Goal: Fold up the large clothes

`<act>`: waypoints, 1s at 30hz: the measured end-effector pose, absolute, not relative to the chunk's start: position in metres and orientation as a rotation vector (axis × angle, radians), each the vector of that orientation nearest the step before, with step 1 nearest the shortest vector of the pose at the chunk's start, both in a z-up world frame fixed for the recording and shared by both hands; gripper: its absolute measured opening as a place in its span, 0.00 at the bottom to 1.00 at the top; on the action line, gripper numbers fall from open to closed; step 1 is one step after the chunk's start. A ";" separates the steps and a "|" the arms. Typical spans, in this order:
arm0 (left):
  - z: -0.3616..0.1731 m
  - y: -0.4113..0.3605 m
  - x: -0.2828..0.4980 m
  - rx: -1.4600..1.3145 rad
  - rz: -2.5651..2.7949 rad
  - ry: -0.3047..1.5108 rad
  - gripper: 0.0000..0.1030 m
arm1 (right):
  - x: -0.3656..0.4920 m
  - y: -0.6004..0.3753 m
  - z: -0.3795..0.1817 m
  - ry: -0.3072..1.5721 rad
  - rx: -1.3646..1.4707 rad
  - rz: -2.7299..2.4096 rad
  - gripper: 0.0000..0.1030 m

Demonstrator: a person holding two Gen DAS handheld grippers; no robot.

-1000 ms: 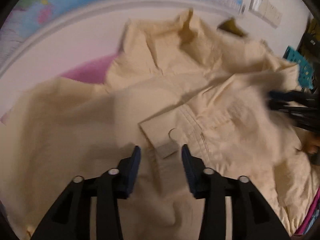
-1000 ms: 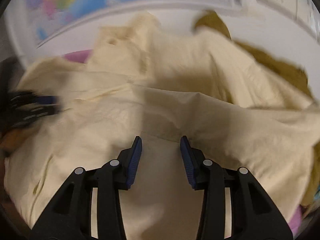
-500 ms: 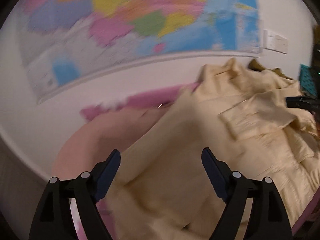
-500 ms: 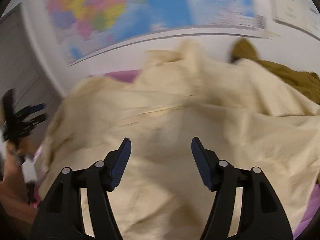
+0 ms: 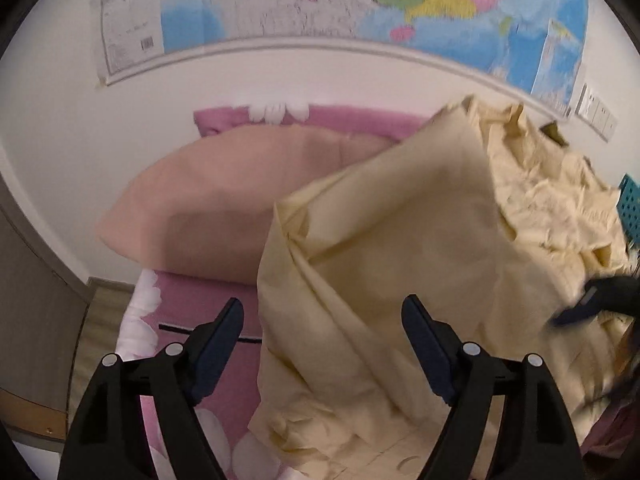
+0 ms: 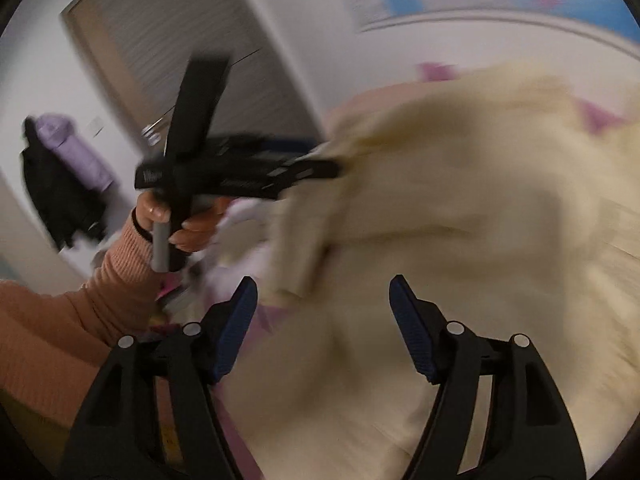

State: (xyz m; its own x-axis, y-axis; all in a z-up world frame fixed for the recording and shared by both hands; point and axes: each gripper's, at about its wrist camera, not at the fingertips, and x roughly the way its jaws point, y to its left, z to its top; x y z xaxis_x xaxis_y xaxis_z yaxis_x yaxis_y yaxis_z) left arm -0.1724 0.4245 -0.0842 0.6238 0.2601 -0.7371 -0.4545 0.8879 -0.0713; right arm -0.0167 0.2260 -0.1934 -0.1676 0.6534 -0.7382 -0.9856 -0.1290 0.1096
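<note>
A large pale-yellow garment (image 5: 420, 248) lies rumpled on a pink bed; it fills the right of the left wrist view and, blurred, the right wrist view (image 6: 460, 208). My left gripper (image 5: 322, 326) is open, its jaws wide apart over the garment's left edge, holding nothing. My right gripper (image 6: 322, 312) is open and empty above the cloth. The left gripper also shows in the right wrist view (image 6: 240, 172), held in a hand at the garment's left side. The right gripper's tip shows blurred in the left wrist view (image 5: 592, 304).
A peach pillow (image 5: 208, 204) lies at the head of the pink sheet (image 5: 224, 312), against a white wall with a map (image 5: 360, 4). A teal basket (image 5: 630, 204) stands at far right. A door (image 6: 192, 48) and hanging clothes (image 6: 68, 172) are on the left.
Both grippers opened wide and let go of the garment. Both swung left: the left view now shows the pillow and bed edge, the right view the door and left hand.
</note>
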 end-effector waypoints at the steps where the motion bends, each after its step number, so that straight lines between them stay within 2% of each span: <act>1: -0.080 0.423 -0.174 -0.268 0.412 0.785 0.76 | -0.028 0.242 -0.204 0.748 -0.660 1.659 0.68; 3: -0.072 0.420 -0.177 -0.270 0.412 0.764 0.76 | -0.043 0.273 -0.225 0.738 -0.729 1.616 0.67; 4: -0.069 0.419 -0.178 -0.266 0.415 0.759 0.76 | -0.046 0.286 -0.233 0.742 -0.758 1.576 0.62; 5: -0.065 0.419 -0.179 -0.257 0.425 0.749 0.76 | -0.047 0.297 -0.242 0.775 -0.783 1.555 0.40; 7: -0.058 0.420 -0.184 -0.259 0.430 0.728 0.77 | -0.043 0.302 -0.246 0.843 -0.774 1.570 0.10; 11: -0.035 0.425 -0.204 -0.312 0.399 0.654 0.77 | -0.034 0.261 -0.185 0.730 -0.699 1.623 0.09; 16: 0.000 0.421 -0.219 -0.358 0.278 0.510 0.81 | 0.010 0.157 -0.063 0.521 -0.576 1.539 0.09; 21: 0.000 0.385 -0.177 -0.254 0.221 0.563 0.82 | 0.079 0.058 0.005 0.415 -0.516 1.187 0.09; 26: -0.023 0.350 -0.114 -0.170 0.178 0.664 0.82 | 0.154 -0.015 0.005 0.530 -0.396 0.944 0.09; 30: -0.049 0.330 -0.069 -0.056 0.211 0.756 0.82 | 0.202 -0.032 -0.039 0.663 -0.326 0.865 0.10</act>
State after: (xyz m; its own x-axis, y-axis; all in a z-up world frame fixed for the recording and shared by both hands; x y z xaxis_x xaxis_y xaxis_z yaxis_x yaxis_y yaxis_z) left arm -0.0686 0.3303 -0.0492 0.7074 0.1696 -0.6862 -0.2100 0.9774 0.0250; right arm 0.2019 -0.0323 -0.0385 0.4671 0.5932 -0.6557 -0.7872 0.6167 -0.0028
